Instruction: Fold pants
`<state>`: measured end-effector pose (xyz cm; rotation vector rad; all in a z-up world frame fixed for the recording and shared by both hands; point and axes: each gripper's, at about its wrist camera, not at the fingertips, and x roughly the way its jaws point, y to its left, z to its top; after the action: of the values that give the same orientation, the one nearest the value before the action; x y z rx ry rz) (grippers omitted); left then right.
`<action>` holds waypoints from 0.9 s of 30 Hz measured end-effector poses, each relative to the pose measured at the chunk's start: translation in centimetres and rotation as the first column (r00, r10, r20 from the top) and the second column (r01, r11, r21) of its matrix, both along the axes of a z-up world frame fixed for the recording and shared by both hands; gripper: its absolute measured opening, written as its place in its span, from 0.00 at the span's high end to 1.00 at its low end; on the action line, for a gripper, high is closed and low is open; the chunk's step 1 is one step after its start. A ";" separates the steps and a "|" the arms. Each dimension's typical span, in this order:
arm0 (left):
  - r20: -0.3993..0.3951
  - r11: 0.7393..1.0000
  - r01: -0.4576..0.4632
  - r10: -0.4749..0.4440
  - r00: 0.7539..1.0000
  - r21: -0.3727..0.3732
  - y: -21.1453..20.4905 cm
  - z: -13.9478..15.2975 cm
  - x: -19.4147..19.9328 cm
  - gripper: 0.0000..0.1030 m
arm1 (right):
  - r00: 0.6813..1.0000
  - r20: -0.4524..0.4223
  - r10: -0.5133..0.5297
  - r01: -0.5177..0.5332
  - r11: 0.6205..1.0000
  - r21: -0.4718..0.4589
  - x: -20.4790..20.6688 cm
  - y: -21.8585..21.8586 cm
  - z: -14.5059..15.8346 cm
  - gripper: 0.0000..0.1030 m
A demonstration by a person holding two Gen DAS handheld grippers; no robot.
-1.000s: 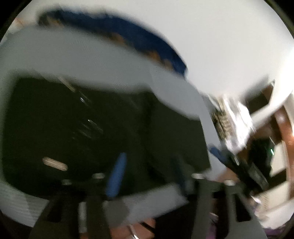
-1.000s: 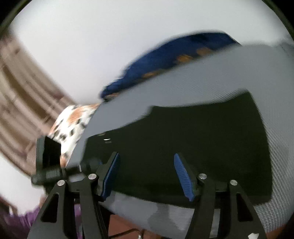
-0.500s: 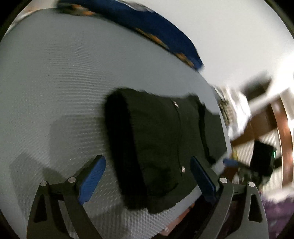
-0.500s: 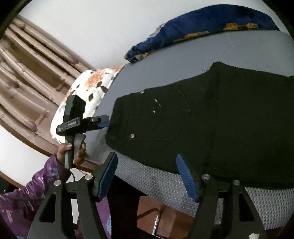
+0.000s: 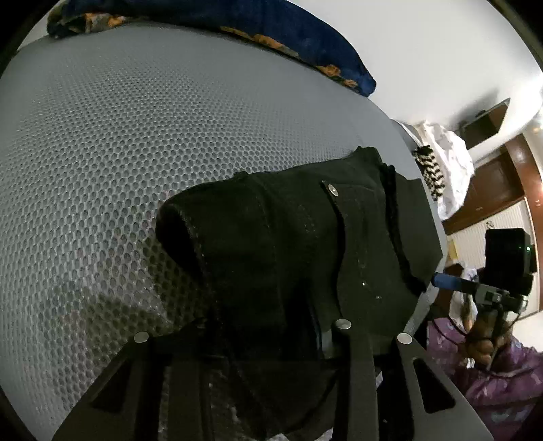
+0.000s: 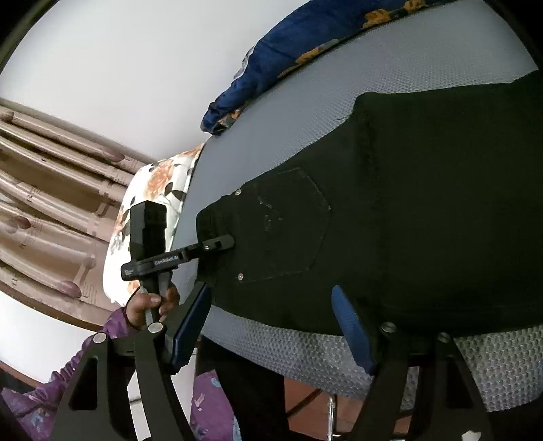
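Note:
Black pants [image 5: 305, 244] lie folded on a grey mesh mattress [image 5: 118, 135], near its front edge. In the left wrist view the cloth covers my fingertips, and my left gripper [image 5: 258, 332] is shut on the pants' near edge. In the right wrist view the left gripper [image 6: 217, 244] grips the waistband end of the pants [image 6: 407, 210], by the back pocket. My right gripper [image 6: 271, 325] is open and empty, its blue pads at the mattress's front edge just below the pants. It also shows in the left wrist view [image 5: 444, 281], beside the pants' right end.
A blue floral blanket [image 5: 271, 30] lies along the mattress's far edge by the white wall. A floral pillow [image 6: 152, 203] sits at the left end, with curtains behind. White and striped cloth [image 5: 444, 166] is piled at the right end. Floor shows below the front edge.
My left gripper has moved in from open above the pants and closed on their near edge. My right gripper has stayed open, coming slightly closer to the mattress's front edge.

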<state>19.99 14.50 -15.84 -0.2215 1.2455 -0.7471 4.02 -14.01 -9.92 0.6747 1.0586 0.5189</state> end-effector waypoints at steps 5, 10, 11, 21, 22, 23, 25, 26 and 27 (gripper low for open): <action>0.003 0.996 -0.066 0.066 0.998 -0.054 1.5 -0.1 -1.4 0.74 | 0.999 0.025 0.022 -0.022 1.000 -0.003 0.2 0.6 0.4 0.30; 0.012 0.981 -0.108 0.111 0.994 -0.159 1.5 2.5 -3.4 0.80 | 0.999 0.045 0.024 -0.024 1.000 0.004 0.2 0.5 0.4 0.30; 0.012 0.981 -0.105 0.109 0.994 -0.165 1.9 2.8 -3.7 0.80 | 0.999 0.048 0.025 -0.026 1.000 0.013 0.3 0.4 0.3 0.30; -0.045 0.960 -0.124 0.117 0.992 -0.252 -5.0 9.3 -3.8 0.81 | 0.949 0.260 0.179 -0.175 0.984 -0.041 -0.8 2.2 3.9 0.30; -0.047 0.959 -0.114 0.105 0.993 -0.258 -6.1 9.7 -3.8 0.81 | 0.945 0.270 0.186 -0.181 0.983 -0.041 -0.9 2.1 4.0 0.30; -0.050 0.958 -0.105 0.095 0.994 -0.265 -7.3 10.1 -3.7 0.81 | 0.942 0.280 0.185 -0.183 0.983 -0.034 -1.0 1.8 4.2 0.29; -0.054 0.956 -0.078 0.066 0.996 -0.284 -9.8 10.8 -3.7 0.81 | 0.941 0.294 0.170 -0.169 0.985 -0.027 -1.0 0.6 4.5 0.27; -0.055 0.954 -0.069 0.055 0.997 -0.291 -10.7 11.1 -3.6 0.81 | 0.938 0.312 0.151 -0.153 0.988 -0.017 -1.0 0.0 4.6 0.27; -0.059 0.951 -0.059 0.043 0.997 -0.302 -12.1 11.3 -3.6 0.81 | 0.938 0.316 0.143 -0.147 0.989 -0.010 -1.0 -0.7 4.7 0.26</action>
<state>16.44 2.42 -4.52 -0.5259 1.1649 -0.8921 3.03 -14.75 -5.22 0.5061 0.8051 0.7376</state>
